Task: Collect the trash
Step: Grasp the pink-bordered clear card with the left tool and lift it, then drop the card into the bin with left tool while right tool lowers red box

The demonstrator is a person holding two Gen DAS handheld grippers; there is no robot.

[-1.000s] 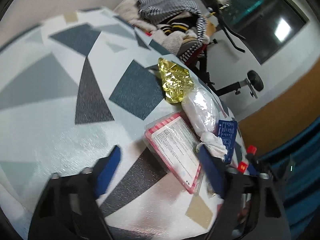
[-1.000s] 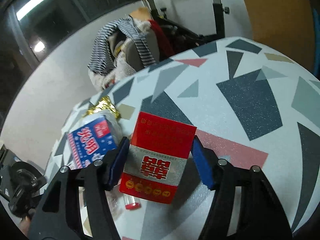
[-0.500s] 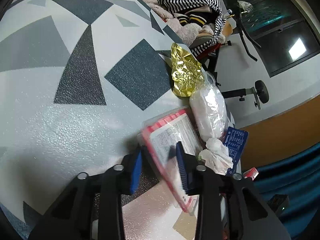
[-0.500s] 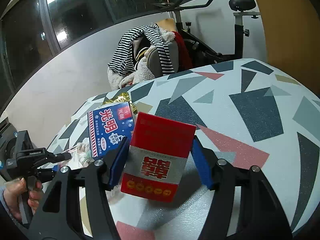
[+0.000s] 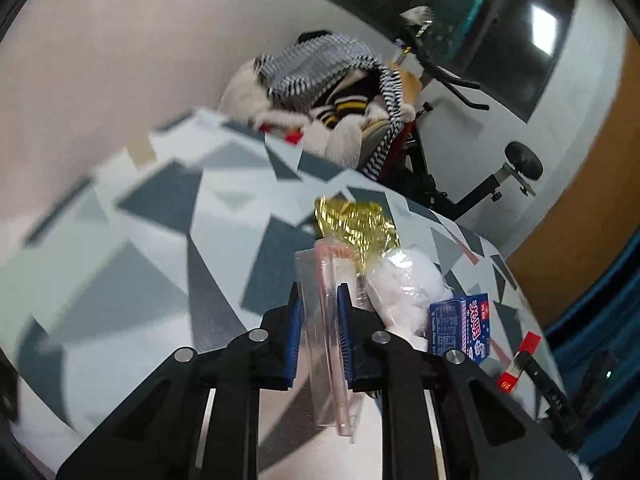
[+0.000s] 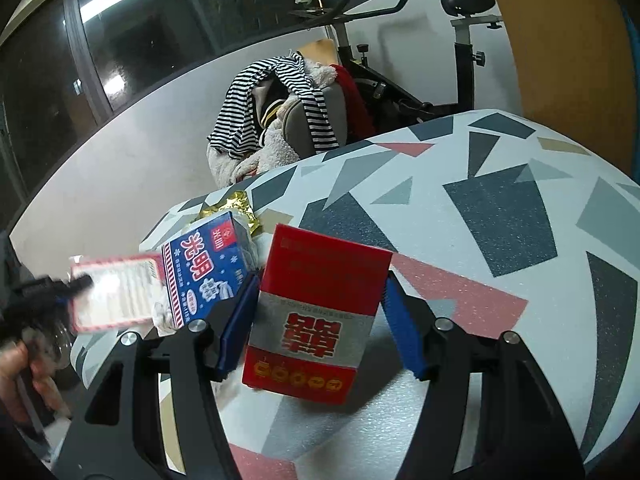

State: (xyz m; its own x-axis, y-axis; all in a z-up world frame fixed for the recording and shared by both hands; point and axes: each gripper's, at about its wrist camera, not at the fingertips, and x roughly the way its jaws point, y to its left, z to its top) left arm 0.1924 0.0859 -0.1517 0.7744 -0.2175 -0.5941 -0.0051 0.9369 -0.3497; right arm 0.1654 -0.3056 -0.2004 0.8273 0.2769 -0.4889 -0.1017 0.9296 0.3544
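**Two pieces in hand, pile left**

Left gripper (image 5: 319, 322) pinches the clear packet (image 5: 326, 336), lifted off the table (image 5: 152, 240). Right gripper (image 6: 316, 320) clamps the red box (image 6: 316, 316). Next: carry both to a bin, unseen here; blue box (image 6: 204, 268) and foil (image 5: 354, 220) remain.

Table (image 6: 500, 216) white with grey, navy, pink triangles. Red box (image 6: 316, 312), silver band. Blue-white carton (image 6: 204, 268), red stripes. Gold foil wrapper (image 5: 356, 220). Clear packet (image 5: 326, 312), pinkish edge, probably red-bordered. Black-white striped shirt (image 6: 272, 100).
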